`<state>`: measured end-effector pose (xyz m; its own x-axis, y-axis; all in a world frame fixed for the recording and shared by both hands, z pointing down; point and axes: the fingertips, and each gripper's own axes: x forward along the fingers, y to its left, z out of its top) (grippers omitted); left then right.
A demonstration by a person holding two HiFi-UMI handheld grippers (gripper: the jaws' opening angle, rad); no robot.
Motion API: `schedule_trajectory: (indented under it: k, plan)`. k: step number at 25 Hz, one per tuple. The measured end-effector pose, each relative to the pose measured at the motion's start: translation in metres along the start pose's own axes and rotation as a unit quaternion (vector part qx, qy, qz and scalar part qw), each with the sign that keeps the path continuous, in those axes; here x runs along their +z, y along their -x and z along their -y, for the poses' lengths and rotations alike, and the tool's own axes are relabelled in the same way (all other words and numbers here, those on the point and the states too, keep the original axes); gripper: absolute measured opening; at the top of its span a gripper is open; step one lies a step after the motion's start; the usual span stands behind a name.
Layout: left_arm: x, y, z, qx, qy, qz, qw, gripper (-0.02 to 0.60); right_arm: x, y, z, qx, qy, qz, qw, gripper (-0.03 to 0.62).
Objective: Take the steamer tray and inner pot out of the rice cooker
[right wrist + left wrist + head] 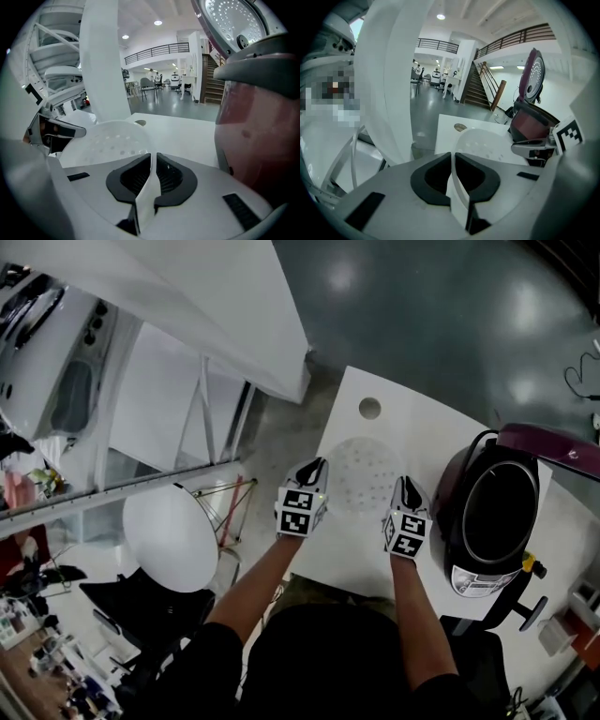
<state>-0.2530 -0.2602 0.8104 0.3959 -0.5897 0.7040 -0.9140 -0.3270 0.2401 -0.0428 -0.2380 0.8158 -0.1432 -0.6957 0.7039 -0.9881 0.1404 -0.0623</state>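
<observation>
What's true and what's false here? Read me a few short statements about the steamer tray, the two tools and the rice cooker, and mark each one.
1. The lid of the rice cooker is open. True.
2. The steamer tray sits inside the rice cooker. False: it is out of the cooker, over the white table.
3. The left tool and the right tool are each shut on the tray's rim. True.
4. The rice cooker stands on the left tool's side of the tray. False: it stands on the right tool's side.
</observation>
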Motion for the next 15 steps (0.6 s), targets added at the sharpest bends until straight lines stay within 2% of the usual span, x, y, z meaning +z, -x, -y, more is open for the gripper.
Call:
schedule_trajectory:
  k: [11,15]
  plan:
    - [-0.012,-0.011,-0.010,-0.009,0.013,-0.009,0.9998,0.028,0.000,-0.006,-0.005,-0.003,0.015,0.008,1.000,0.031]
    - [-0.010,-0.012,-0.010,0.002,-0.001,-0.019,0.9998,0.028,-0.001,-0.006,-0.005,-0.011,0.005,-0.001,1.000,0.031]
